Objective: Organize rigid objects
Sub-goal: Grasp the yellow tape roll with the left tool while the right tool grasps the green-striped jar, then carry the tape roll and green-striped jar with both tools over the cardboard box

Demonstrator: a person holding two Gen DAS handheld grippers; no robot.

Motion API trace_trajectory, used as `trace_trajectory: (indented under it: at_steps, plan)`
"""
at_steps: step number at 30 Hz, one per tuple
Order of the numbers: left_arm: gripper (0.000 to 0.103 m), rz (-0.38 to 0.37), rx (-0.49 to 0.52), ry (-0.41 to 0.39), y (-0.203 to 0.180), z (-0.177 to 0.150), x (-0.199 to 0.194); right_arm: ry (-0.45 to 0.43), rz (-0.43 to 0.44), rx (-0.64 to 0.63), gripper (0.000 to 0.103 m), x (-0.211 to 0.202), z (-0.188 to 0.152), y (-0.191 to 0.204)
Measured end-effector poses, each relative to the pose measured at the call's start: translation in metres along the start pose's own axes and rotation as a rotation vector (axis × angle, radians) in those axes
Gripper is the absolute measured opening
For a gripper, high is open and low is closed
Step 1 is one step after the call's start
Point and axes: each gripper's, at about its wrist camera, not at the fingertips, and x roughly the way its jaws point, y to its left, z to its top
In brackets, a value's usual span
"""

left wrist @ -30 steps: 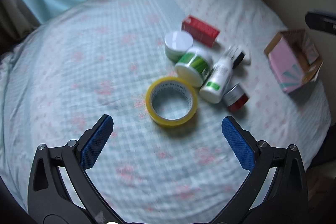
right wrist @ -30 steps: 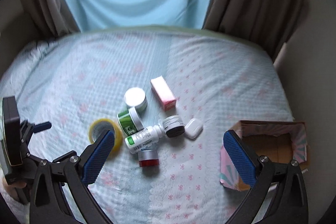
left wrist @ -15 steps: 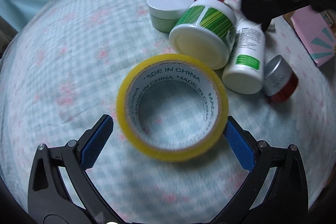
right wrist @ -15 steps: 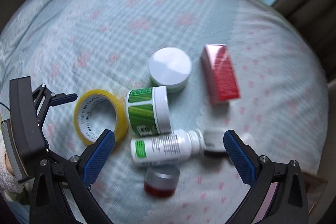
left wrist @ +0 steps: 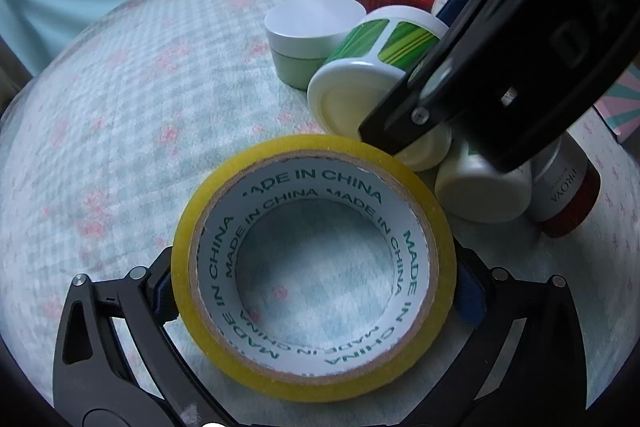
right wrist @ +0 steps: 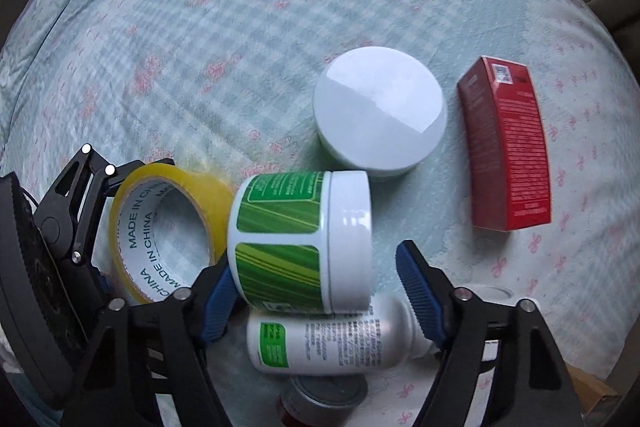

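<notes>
**Now both tongs close on their objects**

Nearest, my left gripper [left wrist: 314, 293] stands wide around the yellow tape roll [left wrist: 314, 267], pads at its sides. My right gripper [right wrist: 316, 291] has been narrowing around the green-label jar [right wrist: 300, 239]; its right pad is not touching. I should squeeze evenly. Farther, the white-lid jar [right wrist: 380, 111] and red box [right wrist: 506, 147] crowd; the far-left bedsheet [right wrist: 200, 7] is free.

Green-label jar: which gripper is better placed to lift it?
Right. The right gripper, jaws just closing, straddles the green-label jar from above; the left gripper brackets the tape roll.
</notes>
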Motion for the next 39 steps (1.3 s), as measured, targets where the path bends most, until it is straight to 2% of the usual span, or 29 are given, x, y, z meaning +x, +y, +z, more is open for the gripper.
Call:
trace_trajectory:
  at_steps: [2, 4, 13, 20, 26, 32, 39]
  plan:
    - [0.097, 0.006, -0.005, -0.012, 0.002, 0.000, -0.002, 0.012, 0.019, 0.005, 0.058, 0.005, 0.002, 0.000]
    - [0.097, -0.003, -0.011, -0.013, 0.003, 0.001, -0.002, 0.015, -0.002, 0.000, 0.056, 0.009, 0.003, 0.003]
    - [0.096, 0.000, -0.027, -0.002, 0.008, 0.004, -0.009, 0.004, -0.015, 0.032, 0.055, 0.012, 0.009, 0.010]
    - [0.096, 0.016, -0.073, 0.012, 0.015, 0.002, -0.034, -0.031, -0.013, 0.051, 0.054, -0.022, 0.007, 0.015]
    - [0.096, 0.038, -0.128, 0.010, 0.031, 0.011, -0.069, -0.077, -0.007, 0.076, 0.054, -0.061, 0.006, 0.019]
    - [0.096, 0.056, -0.174, 0.002, 0.042, 0.034, -0.124, -0.136, -0.008, 0.101, 0.054, -0.117, -0.016, 0.031]
    - [0.096, 0.071, -0.184, -0.040, 0.034, 0.077, -0.199, -0.233, -0.008, 0.154, 0.054, -0.208, -0.047, 0.030]
